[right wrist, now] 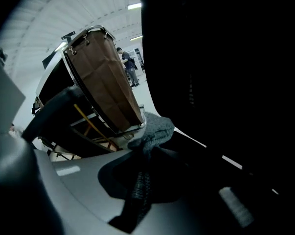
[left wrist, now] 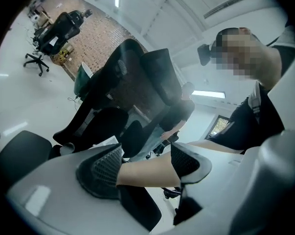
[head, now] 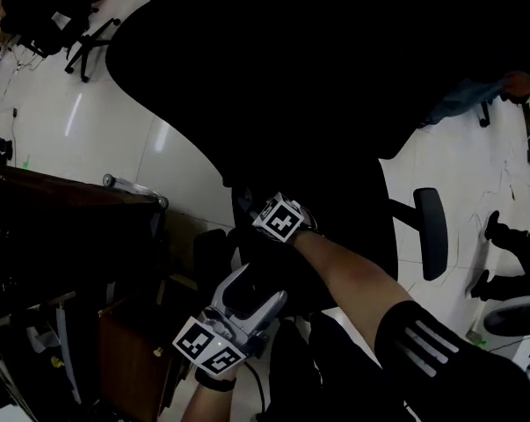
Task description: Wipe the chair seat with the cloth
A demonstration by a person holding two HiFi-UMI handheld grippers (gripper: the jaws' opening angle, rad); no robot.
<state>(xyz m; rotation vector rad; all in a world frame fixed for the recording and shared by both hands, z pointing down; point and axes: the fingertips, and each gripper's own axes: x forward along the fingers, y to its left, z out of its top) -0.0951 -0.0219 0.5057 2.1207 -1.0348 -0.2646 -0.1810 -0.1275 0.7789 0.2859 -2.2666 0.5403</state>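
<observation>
Two grippers sit close together at the lower edge of the black chair (head: 291,86), which fills the middle of the head view, with a brown desk (head: 62,227) just to its left. Right gripper (right wrist: 147,165) has its jaws pressed together on the grey cloth (right wrist: 154,131), whose bunched free end pokes past the tips against the dark chair surface; exact chair part too dark to tell. Left gripper (left wrist: 145,165) has jaws spread with nothing pinched, and the person's bare forearm (left wrist: 152,170) crosses behind the gap.
</observation>
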